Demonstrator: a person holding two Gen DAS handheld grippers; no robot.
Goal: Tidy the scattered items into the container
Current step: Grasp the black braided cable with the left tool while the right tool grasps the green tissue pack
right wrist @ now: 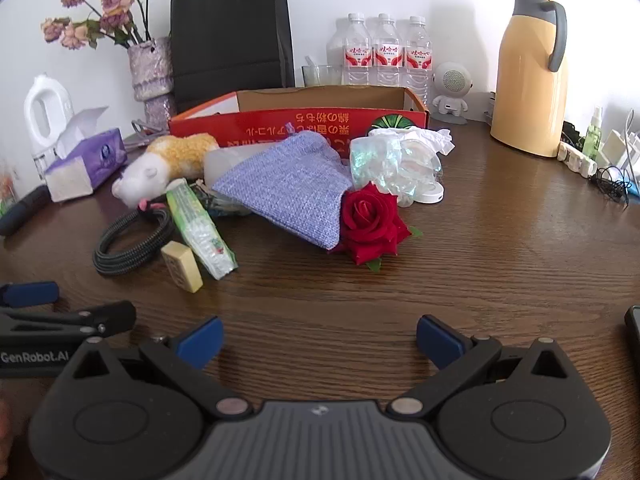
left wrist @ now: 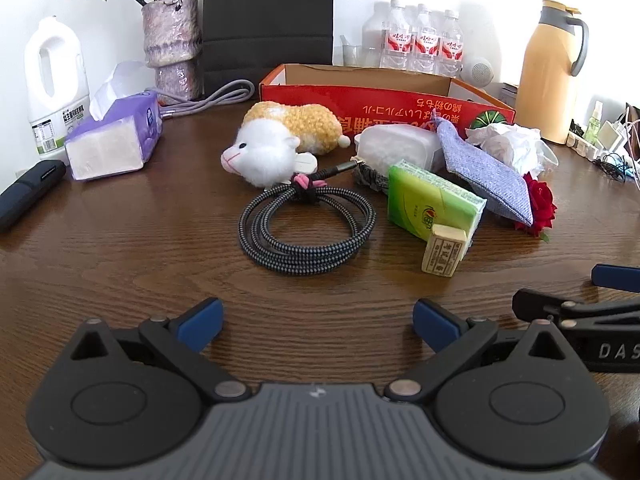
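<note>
left claw (left wrist: 318,322): wide, holds nothing, low over bare bench (left wrist: 120,248) at the near edge; coiled cable (left wrist: 307,226) lies straight ahead of it, apart.
right claw (right wrist: 320,338): wide, holds nothing, just beside the left claw on its right side; red rose (right wrist: 366,216) ahead of it, apart.
container: red cardboard box (left wrist: 384,100), open top, toward the far edge behind the scattered pile; inside hidden by its front wall.
scattered items: plush toy (left wrist: 280,140) touching the cable's far side; green tissue pack (left wrist: 434,204) right of cable, mahjong tile (left wrist: 444,250) leaning on its near end; purple cloth pouch (right wrist: 288,184) overlapping the rose; clear plastic case (left wrist: 396,146) behind the pouch, against the box front; crumpled plastic wrap (right wrist: 394,164) and white paper (right wrist: 416,136) near the box's right corner.
open room: wide strip of bare bench between both claws and the pile; bare bench also to the right of the rose.
in the way: pile sits between claws and box front.
surroundings: purple tissue box (left wrist: 116,136) and white jug (left wrist: 54,80) at far left; vase of dried flowers (left wrist: 172,48); black paper bag (right wrist: 230,36); water bottles (right wrist: 386,50); yellow thermos (right wrist: 530,76) at far right; power strip with chargers (right wrist: 580,158) by the right edge.
</note>
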